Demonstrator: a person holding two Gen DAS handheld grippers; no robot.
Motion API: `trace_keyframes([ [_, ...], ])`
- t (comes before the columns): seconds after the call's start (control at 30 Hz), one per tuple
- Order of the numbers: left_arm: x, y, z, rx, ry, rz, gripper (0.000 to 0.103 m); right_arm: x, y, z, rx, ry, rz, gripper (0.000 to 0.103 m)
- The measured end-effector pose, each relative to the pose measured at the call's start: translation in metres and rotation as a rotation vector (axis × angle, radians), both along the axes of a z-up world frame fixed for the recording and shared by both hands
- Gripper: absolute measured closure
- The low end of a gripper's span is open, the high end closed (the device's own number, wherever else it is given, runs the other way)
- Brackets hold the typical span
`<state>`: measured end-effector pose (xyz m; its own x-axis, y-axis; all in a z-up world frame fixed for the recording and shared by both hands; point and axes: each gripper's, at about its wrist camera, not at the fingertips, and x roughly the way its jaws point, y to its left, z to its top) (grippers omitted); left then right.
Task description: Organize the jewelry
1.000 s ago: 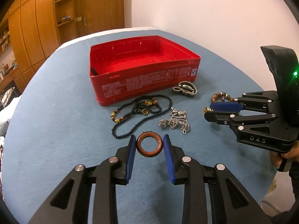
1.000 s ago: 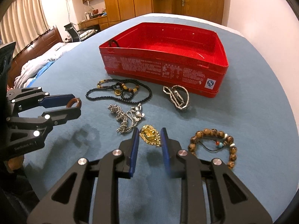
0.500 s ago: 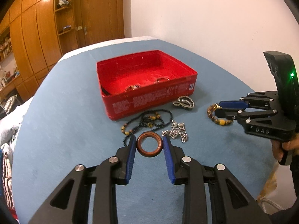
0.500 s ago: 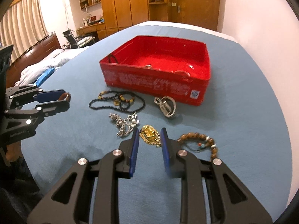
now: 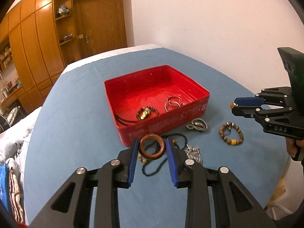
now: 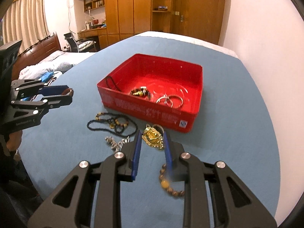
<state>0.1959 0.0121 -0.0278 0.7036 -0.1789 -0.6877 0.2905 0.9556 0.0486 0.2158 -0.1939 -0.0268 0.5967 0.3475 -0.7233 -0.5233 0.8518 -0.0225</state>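
Note:
My left gripper (image 5: 152, 148) is shut on a brown wooden ring (image 5: 152, 147) and holds it in the air just before the near wall of the red tray (image 5: 195, 87). My right gripper (image 6: 153, 138) is shut on a gold pendant (image 6: 153, 137), lifted above the table short of the tray (image 6: 199, 87). In the left wrist view it (image 5: 233, 108) is to the right of the tray. The tray holds silver rings (image 5: 172, 102), a multicoloured bead bracelet (image 5: 146, 113) and a black cord.
On the blue table (image 5: 76, 114) lie a black bead necklace (image 6: 112, 123), a silver chain (image 6: 115, 142), a silver knot piece (image 5: 197, 125) and a brown bead bracelet (image 5: 230, 134). A white wall is on the right, a bed and wooden cabinets on the left.
Both grippers have risen from the table with their pieces, the ring and the gold pendant, and now look down into the tray from higher up.

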Motion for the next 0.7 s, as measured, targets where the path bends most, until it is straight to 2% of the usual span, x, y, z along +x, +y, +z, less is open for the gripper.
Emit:
trace_keyframes([
  [0.3, 0.026, -0.003, 0.016, 0.023, -0.031, -0.012, 0.073, 0.029, 0.007, 0.018, -0.012, -0.024, 0.019, 0.081],
  [0.7, 0.06, -0.005, 0.022, 0.031, -0.042, -0.019, 0.073, 0.076, 0.015, 0.021, 0.007, 0.01, 0.033, 0.081],
])
